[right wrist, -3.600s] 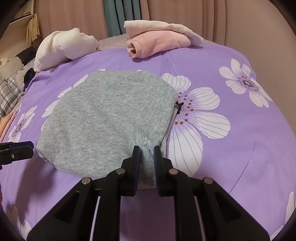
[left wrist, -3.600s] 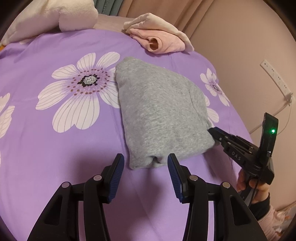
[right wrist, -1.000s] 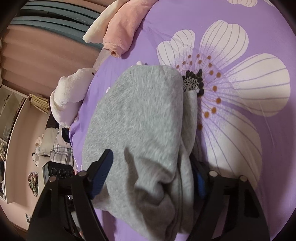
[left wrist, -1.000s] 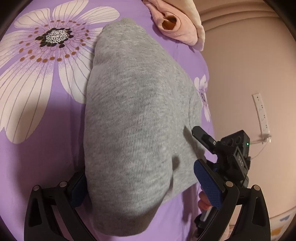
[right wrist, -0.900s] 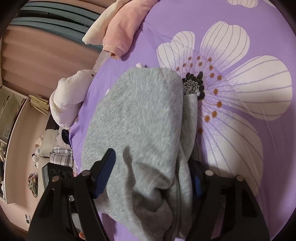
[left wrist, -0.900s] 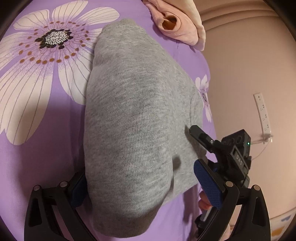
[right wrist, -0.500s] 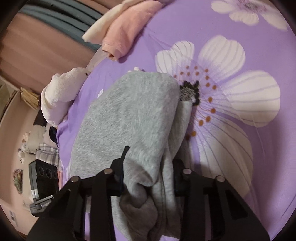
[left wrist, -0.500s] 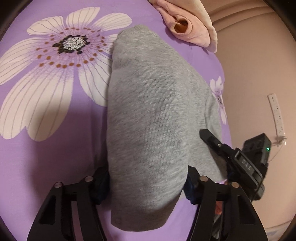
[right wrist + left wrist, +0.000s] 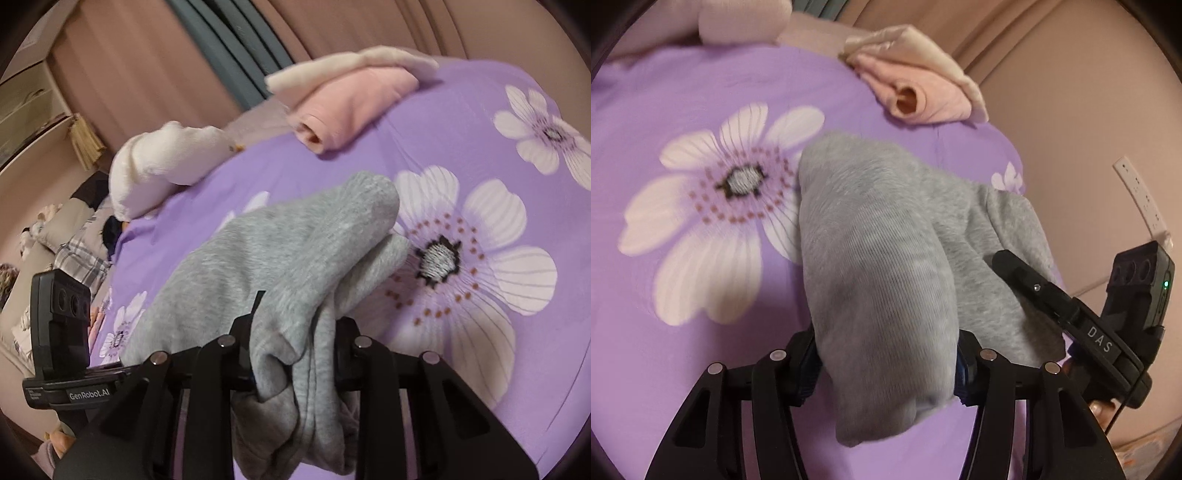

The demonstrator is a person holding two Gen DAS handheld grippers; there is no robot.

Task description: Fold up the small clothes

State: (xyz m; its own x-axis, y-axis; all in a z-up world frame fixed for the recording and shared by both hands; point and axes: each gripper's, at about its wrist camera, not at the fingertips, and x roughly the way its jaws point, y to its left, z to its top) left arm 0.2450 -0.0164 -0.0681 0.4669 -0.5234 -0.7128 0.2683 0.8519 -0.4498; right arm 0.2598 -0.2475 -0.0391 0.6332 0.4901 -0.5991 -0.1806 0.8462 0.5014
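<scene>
Item: grey garment (image 9: 879, 236), knit, already folded into a compact thick bundle. Location: middle of the bed, on the purple flowered bedspread (image 9: 683, 369), beside the large white flower print (image 9: 713, 206). Its near end is off the cover; the far end looks to rest on or hang just above it, which of the two I cannot tell.

Left gripper (image 9: 886, 363): jaws have just been closing and now clamp the near end of the grey bundle, pads pressed into the cloth on both sides.

Right gripper (image 9: 295, 354): jaws likewise just closing, now pinched on the bunched layers at the other near corner of the same garment; loose folds hang below the jaws.

Item: pink garment (image 9: 351, 99), folded, with a cream garment (image 9: 354, 61) lying on it. Location: far edge of the bed, well apart from the grey bundle. Reads as a stack of finished pieces.

Item: white plush toy (image 9: 162, 162), far left of the bed; not part of the work.

Status, as judged: folding of the grey garment looks done. Remaining: carry it across to the far stack, set it down squarely, release both grippers. No unfolded clothes show in either view, so this may be the last piece.
</scene>
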